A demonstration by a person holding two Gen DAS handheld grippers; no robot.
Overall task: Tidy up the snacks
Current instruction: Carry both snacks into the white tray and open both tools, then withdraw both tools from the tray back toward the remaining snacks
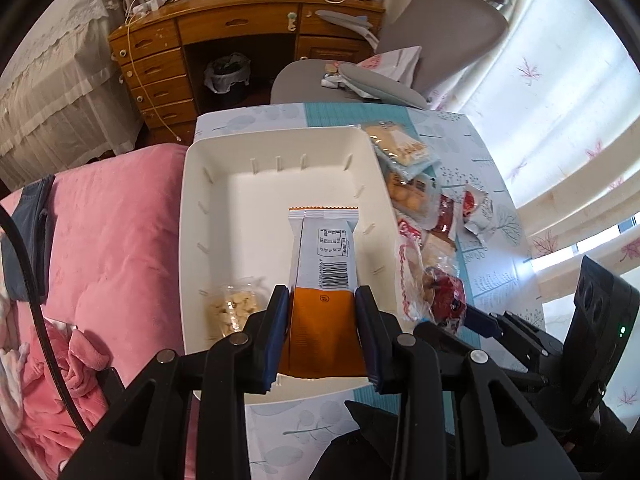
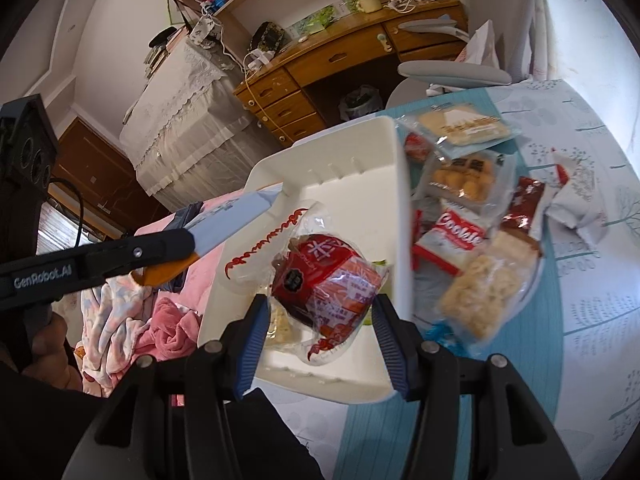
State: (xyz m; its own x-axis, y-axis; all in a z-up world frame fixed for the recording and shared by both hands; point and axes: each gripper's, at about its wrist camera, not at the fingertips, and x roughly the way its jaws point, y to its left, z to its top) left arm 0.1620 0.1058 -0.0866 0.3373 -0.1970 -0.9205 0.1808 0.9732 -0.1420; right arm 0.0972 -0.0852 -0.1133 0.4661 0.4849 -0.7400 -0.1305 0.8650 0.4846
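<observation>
Presently catalogued, one worktop (image 1: 492, 280) under a leaf-print cloth, beside a bed with a pink blanket (image 1: 112, 240).

Item: white bin (image 1: 192, 216), rectangular, ribbed inner walls, standing on the worktop at its bed-side edge. Contents: one clear packet of pale nuts (image 1: 230, 308) near the corner closest to the camera.

Item: left gripper (image 1: 322, 300), fingers clamped on the orange end of an orange-and-white snack bar (image 1: 326, 248); the bar's white barcode end reaches out over the bin floor. From the right wrist view the same bar (image 2: 236, 220) hangs above the bin's bed-side rim.

Item: right gripper (image 2: 320, 320), fingers closed on a clear wrapper holding a red-boxed snack (image 2: 324, 276), held over the bin's interior.

Item: loose snack pile (image 2: 476, 216) on the worktop just beside the bin's other long wall: cracker pack (image 2: 464, 124), round biscuit pack (image 2: 464, 184), red-and-white cookie pack (image 2: 452, 236), puffed-rice bar (image 2: 484, 292), dark red sachet (image 2: 524, 204), white sachet (image 2: 572, 200).

Background: wooden desk (image 1: 240, 24), grey chair (image 1: 440, 36).
</observation>
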